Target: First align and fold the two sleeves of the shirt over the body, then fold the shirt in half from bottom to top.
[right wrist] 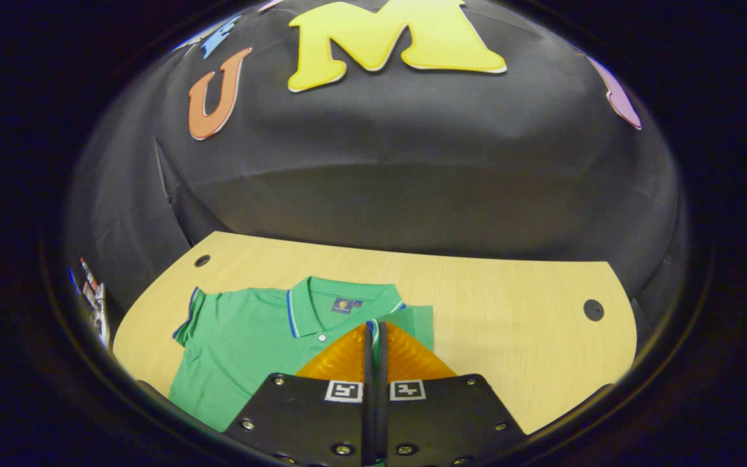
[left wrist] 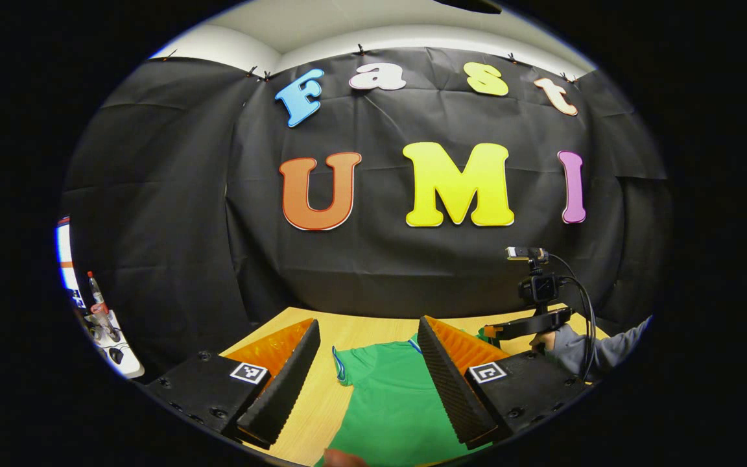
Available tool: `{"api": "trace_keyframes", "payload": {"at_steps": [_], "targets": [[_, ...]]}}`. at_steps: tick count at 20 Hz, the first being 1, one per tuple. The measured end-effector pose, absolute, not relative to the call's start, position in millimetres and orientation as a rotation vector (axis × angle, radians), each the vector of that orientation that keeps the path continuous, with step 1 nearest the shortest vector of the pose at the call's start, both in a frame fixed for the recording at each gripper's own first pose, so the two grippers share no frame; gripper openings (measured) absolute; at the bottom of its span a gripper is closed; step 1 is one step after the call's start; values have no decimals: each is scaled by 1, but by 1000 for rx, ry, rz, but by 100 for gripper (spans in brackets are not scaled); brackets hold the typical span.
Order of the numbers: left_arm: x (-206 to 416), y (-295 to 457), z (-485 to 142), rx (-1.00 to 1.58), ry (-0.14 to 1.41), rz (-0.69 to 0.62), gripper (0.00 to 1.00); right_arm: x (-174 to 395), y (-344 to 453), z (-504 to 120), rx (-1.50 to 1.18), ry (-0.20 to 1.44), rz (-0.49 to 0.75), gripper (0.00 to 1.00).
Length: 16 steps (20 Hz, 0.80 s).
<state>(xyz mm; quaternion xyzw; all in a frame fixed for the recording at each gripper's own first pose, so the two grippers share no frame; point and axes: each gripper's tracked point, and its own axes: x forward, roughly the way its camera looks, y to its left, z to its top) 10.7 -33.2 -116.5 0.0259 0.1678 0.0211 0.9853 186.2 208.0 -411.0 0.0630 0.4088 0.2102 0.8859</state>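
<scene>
A green polo shirt [right wrist: 244, 337] lies flat on the wooden table [right wrist: 509, 311], collar [right wrist: 341, 301] toward the wall and one sleeve [right wrist: 190, 312] spread out to the left. My right gripper [right wrist: 373, 327] is shut on the striped hem of the other sleeve [right wrist: 416, 323], just beside the collar. In the left gripper view the shirt [left wrist: 393, 402] lies below and between the fingers of my left gripper [left wrist: 368, 322], which hangs open above it with nothing held. The right gripper [left wrist: 489, 332] shows there over the shirt's far right side, held by a hand in a grey sleeve [left wrist: 581, 350].
The table [left wrist: 360, 331] ends at the black cloth wall. It has two round cable holes, one far left [right wrist: 202, 260] and one at the right [right wrist: 593, 309]. A white side table with bottles [left wrist: 104, 324] stands off to the left. Bare wood lies right of the shirt.
</scene>
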Motion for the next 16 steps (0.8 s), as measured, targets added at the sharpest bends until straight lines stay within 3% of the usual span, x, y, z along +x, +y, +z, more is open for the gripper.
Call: {"api": "trace_keyframes", "payload": {"at_steps": [15, 16], "targets": [[9, -20, -126, 60, 358, 64, 97, 134, 265, -462, 182, 990, 516, 2], [10, -17, -129, 69, 360, 69, 97, 131, 268, -465, 197, 996, 513, 20]]}}
